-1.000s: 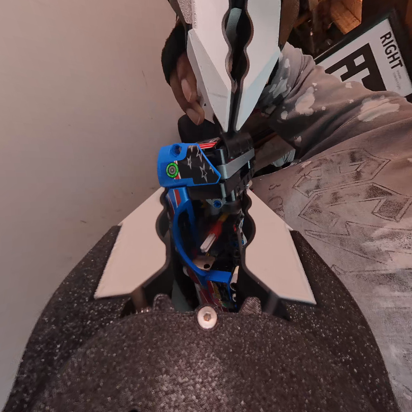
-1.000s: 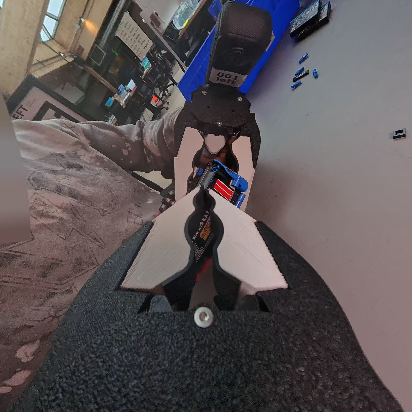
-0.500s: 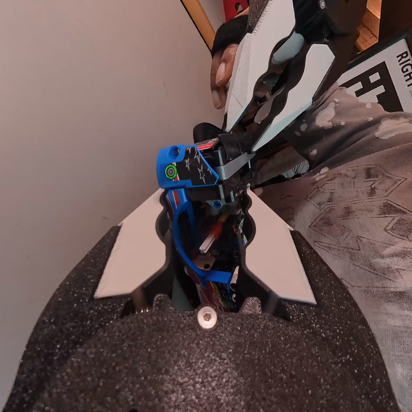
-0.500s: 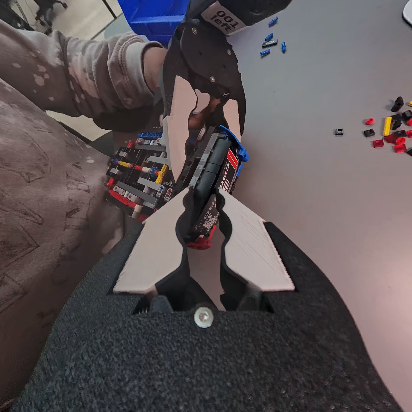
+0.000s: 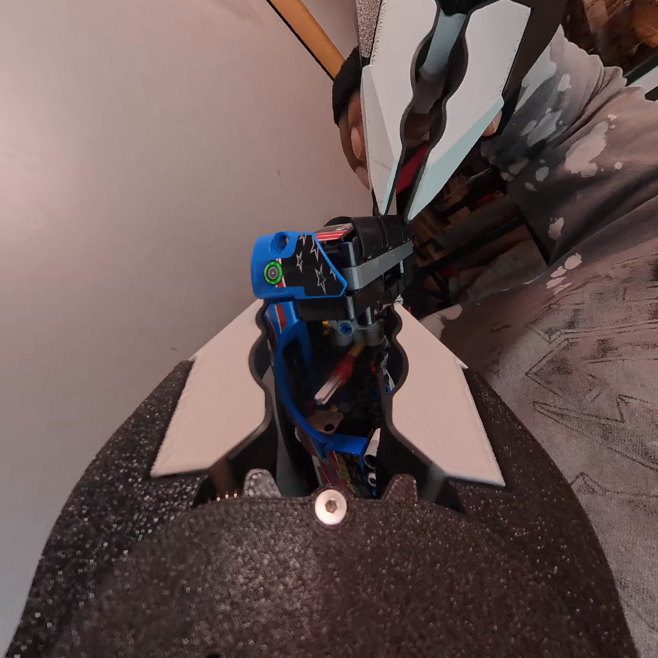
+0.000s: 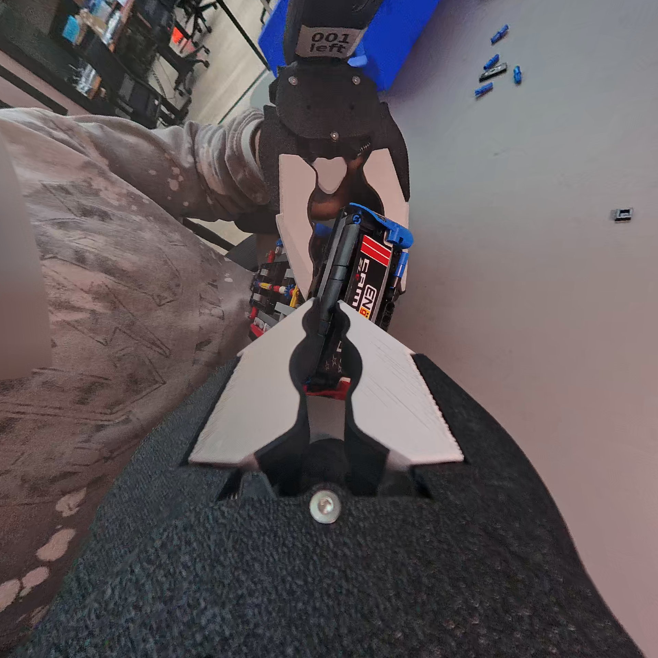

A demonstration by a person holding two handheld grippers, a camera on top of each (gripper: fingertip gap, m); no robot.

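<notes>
A toy brick car model (image 5: 302, 270), blue and black with star and stripe stickers, is held upright between my left gripper's (image 5: 327, 313) white fingers, which are shut on its sides. In the right wrist view the model (image 6: 370, 270) shows its black stickered panel, with the left gripper (image 6: 341, 249) behind it. My right gripper (image 6: 325, 306) is shut on a thin black bar at the model's edge. In the left wrist view the right gripper (image 5: 398, 210) comes down from above onto the model's black top part.
A grey table (image 6: 534, 320) carries a blue bin (image 6: 391, 53), loose blue pins (image 6: 495, 71) and a small grey piece (image 6: 621, 213). A brick chassis with coloured pins (image 6: 274, 295) shows behind the left finger. A person's mottled grey sleeve (image 6: 178, 171) lies left. Left tips to right tips: about 6 cm.
Half a second ago my right gripper was open and tilted around the model's black panel. Now it has straightened and closed on the black edge. The left gripper's hold has not changed.
</notes>
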